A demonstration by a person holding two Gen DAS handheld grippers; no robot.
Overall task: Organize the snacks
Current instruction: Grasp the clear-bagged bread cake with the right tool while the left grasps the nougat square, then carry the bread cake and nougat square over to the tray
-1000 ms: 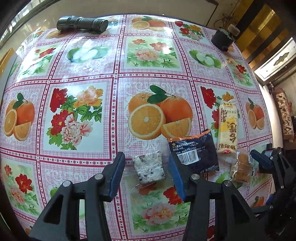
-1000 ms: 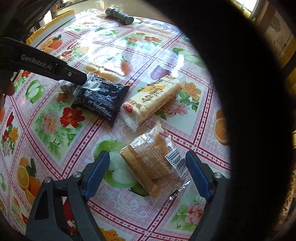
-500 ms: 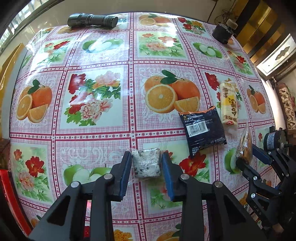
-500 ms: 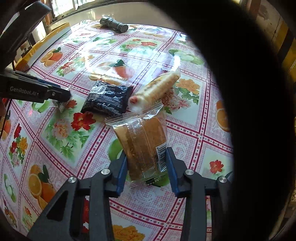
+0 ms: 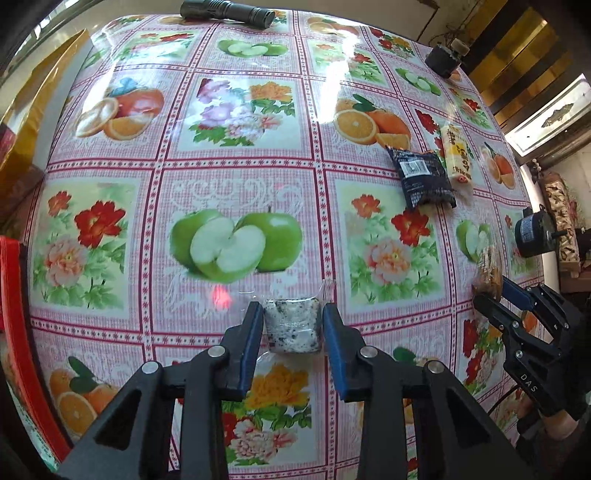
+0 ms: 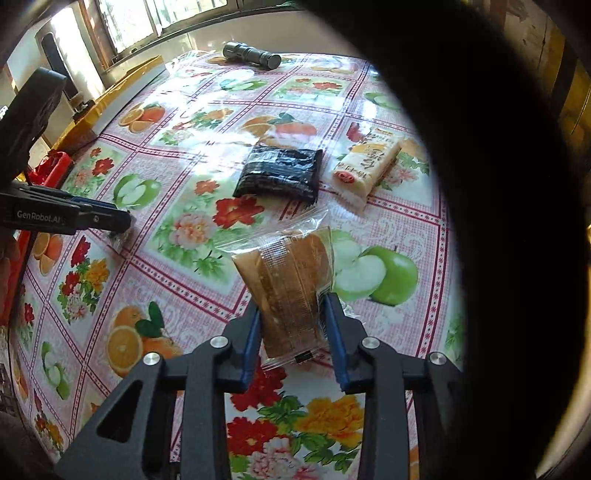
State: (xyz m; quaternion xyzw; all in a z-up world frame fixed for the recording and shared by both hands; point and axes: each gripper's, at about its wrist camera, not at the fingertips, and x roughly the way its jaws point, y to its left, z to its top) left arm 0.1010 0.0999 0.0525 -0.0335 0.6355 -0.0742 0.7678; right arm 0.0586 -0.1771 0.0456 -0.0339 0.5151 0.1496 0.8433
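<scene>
My left gripper (image 5: pixel 292 321) is shut on a small clear-wrapped white speckled snack (image 5: pixel 293 324) and holds it above the floral tablecloth. My right gripper (image 6: pixel 291 325) is shut on a clear-wrapped brown cake (image 6: pixel 290 284), lifted off the table; that gripper (image 5: pixel 491 293) and the cake (image 5: pixel 488 272) also show at the right of the left wrist view. A black snack packet (image 6: pixel 280 173) and a yellow-and-white snack bar (image 6: pixel 367 164) lie side by side on the table; in the left wrist view they are the packet (image 5: pixel 421 177) and the bar (image 5: pixel 458 155).
A black flashlight (image 5: pixel 227 13) lies at the table's far edge, also in the right wrist view (image 6: pixel 251 55). A small dark pot (image 5: pixel 443 59) stands at the far right corner. A yellow box (image 5: pixel 29 107) and a red object (image 5: pixel 14 314) sit off the left edge.
Both grippers closed on their snacks and lifted them. The left gripper moved left and back with the white snack; the right gripper raised the brown cake off the table.
</scene>
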